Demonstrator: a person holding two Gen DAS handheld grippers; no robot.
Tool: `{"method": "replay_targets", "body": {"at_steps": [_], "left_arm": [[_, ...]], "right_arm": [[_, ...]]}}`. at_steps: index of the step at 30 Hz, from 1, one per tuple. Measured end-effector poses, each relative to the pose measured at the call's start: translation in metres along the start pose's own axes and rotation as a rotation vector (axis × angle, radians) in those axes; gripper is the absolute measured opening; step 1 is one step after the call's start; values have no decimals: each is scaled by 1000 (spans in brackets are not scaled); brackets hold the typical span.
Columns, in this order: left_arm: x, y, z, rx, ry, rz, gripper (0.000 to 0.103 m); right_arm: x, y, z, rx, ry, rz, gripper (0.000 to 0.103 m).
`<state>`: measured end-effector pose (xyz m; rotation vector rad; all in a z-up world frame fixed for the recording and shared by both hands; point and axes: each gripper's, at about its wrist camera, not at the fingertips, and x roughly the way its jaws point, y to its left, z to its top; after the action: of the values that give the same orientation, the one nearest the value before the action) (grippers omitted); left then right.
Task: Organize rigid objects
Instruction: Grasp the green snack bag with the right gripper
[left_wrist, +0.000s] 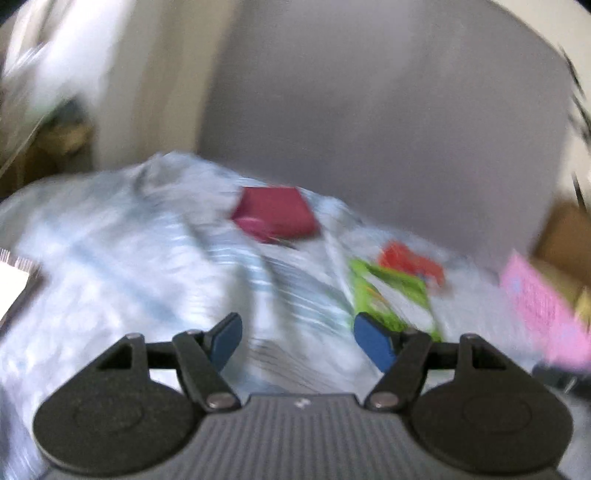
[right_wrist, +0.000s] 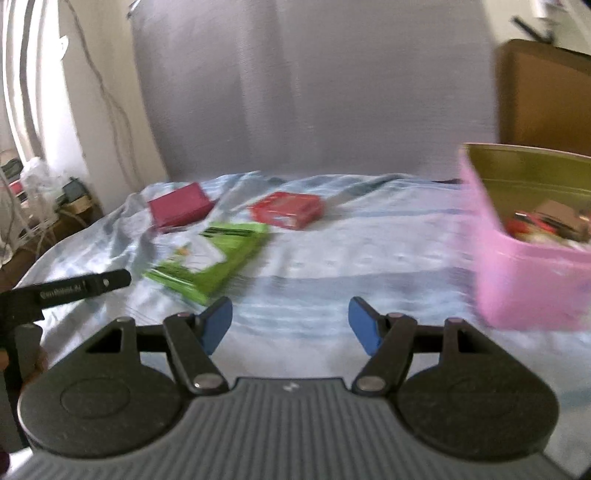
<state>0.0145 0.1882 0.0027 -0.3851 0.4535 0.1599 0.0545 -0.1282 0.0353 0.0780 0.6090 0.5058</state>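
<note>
Both jaws of the left gripper (left_wrist: 297, 341) stand apart with nothing between their blue pads (left_wrist: 373, 345), only the rumpled pale blue bedsheet (left_wrist: 129, 258) showing through the gap. Heavy blur smears this left wrist view. A dark magenta flat box (left_wrist: 275, 216) lies far out on the sheet, well beyond the fingertips. Nearer and to the right lies a green and white flat packet (left_wrist: 391, 295), its long axis running away from the camera, its near end hidden behind the right pad. Just beyond it sits a red box (left_wrist: 410, 260), too smeared to read. At the right edge a pink container (left_wrist: 543, 310) is cut off by the frame, with a brown cardboard box (left_wrist: 565, 236) behind it. A grey panel (left_wrist: 388, 110) stands upright behind the bed.

From the right wrist view, the right gripper (right_wrist: 290, 325) likewise has its jaws spread wide and empty over bare sheet. Here the green packet (right_wrist: 210, 258) lies diagonally, from near left to far right, with the magenta box (right_wrist: 179, 210) and red box (right_wrist: 286, 210) apart beyond it. Only this view looks into the pink container (right_wrist: 524, 280): it holds a jumble of small items, too blurred to name. A black finger of the left gripper (right_wrist: 74, 286) pokes in at the left edge.
</note>
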Motion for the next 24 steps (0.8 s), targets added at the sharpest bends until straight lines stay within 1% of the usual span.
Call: {"method": "replay_targets", "body": {"at_steps": [1,2,3,5,6,7,8,9,10,11,13,14,16,17,18,19,21,24], "left_arm": [[-1,7,1,-45,-13,2,69],[0,11,2,-70,-18,5,69],[1,13,2,-86,-18,0,69],[2,15,3,-91,-8,-14,69],[2,15,3,-90,-7,-16,69],[0,16,3,-92,-12,-18,69],[0,16,3,-96,-21,-19,69],[-1,18,3,-108,-36,-9,66],[-1,22,3,-132,-46,-8,71],[-1,25,3,-147,-49,-25,72],[0,28,4,-166,-47,-27,72],[1,29,4,-170,-46,-31,72],[1,28,4,-164,-37,-41,72],[1,27,4,-158,-36,-41,72],[1,26,4,-152,-36,-41,72],[1,25,3,-146,-38,-42,73],[1,23,3,-136,-40,-42,73],[2,22,2,-122,-34,-41,74]], "right_arm": [[8,6,3,3,7,17,73],[18,13,6,7,17,40,76],[27,20,8,8,26,57,81],[47,36,11,-11,51,88,86],[57,43,13,-26,64,96,86],[67,51,14,-39,78,101,87],[76,56,17,-43,92,108,90],[85,62,19,-40,110,112,95],[92,64,22,-30,125,113,95],[102,66,24,-13,143,104,96],[116,65,26,23,174,90,100],[118,66,27,28,156,84,101],[122,73,27,-19,152,66,100],[122,76,25,-52,150,60,98],[120,77,23,-73,147,63,93],[119,76,24,-91,147,70,91],[114,73,24,-114,154,102,78],[101,67,21,-151,161,127,72]]}}
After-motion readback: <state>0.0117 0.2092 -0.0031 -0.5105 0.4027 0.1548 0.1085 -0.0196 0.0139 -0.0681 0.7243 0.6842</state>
